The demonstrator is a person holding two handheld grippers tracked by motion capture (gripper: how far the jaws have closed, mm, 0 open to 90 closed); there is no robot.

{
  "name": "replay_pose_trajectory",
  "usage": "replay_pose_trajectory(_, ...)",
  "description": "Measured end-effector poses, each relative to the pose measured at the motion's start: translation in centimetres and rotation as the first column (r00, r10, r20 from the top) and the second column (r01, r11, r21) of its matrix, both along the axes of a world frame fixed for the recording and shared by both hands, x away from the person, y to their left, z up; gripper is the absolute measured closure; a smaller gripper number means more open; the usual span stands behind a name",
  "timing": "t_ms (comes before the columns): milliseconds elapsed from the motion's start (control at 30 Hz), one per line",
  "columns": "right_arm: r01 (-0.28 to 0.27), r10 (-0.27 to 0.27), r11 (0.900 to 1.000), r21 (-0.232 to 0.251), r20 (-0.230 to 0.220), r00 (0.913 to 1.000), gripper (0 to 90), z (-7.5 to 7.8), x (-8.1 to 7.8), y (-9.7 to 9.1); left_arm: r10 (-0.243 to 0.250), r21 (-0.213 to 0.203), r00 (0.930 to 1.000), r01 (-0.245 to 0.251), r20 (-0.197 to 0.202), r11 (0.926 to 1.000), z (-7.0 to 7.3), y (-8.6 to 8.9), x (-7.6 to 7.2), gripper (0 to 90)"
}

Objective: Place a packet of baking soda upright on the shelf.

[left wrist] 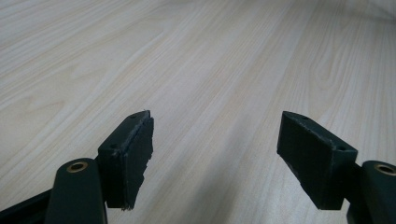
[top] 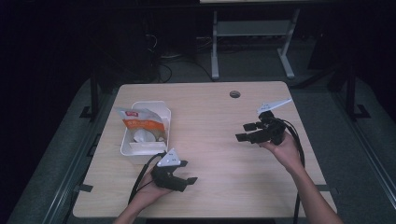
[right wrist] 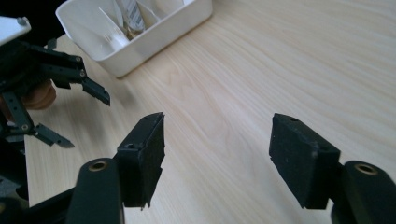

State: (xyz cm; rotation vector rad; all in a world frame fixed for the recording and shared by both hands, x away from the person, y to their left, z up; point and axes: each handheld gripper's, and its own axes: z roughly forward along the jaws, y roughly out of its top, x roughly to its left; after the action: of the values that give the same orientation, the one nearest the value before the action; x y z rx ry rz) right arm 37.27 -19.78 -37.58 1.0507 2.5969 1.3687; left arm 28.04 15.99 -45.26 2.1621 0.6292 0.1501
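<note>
A white plastic bin (top: 124,145) stands on the left half of the light wooden table (top: 219,186). An orange and white bag (top: 142,122) sticks out of its top, over pale items inside. My left gripper (top: 188,172) rests near the front edge, just in front of the bin, jaws open and pointing right. The left gripper view has its open jaws (left wrist: 215,126) over bare wood. My right gripper (top: 242,132) is held at the table's right, open, pointing left toward the bin. Its own view has the open jaws (right wrist: 217,126), the bin (right wrist: 154,42) and the left gripper (right wrist: 88,121) beyond.
A round cable hole (top: 235,94) sits near the table's far edge. Black cables (top: 142,175) trail from both grippers toward the front. A grey metal frame (top: 252,28) stands on the dark floor behind the table.
</note>
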Motion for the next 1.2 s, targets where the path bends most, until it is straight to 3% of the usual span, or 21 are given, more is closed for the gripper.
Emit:
replay_pose_trajectory(767,0.073,-0.073,0.9963,0.047,0.005,0.9973,34.9,-1.0,-2.7,-4.8,0.013,-0.008,0.9999,-0.013,0.008,0.9999,0.0,0.2,0.3,26.2)
replay_pose_trajectory(1200,0.101,-0.100,0.9945,0.028,-0.022,0.9947,34.6,-2.7,-4.3,-6.8,0.019,-0.010,0.9998,-0.019,0.005,0.9998,0.0,0.3,0.4,26.1)
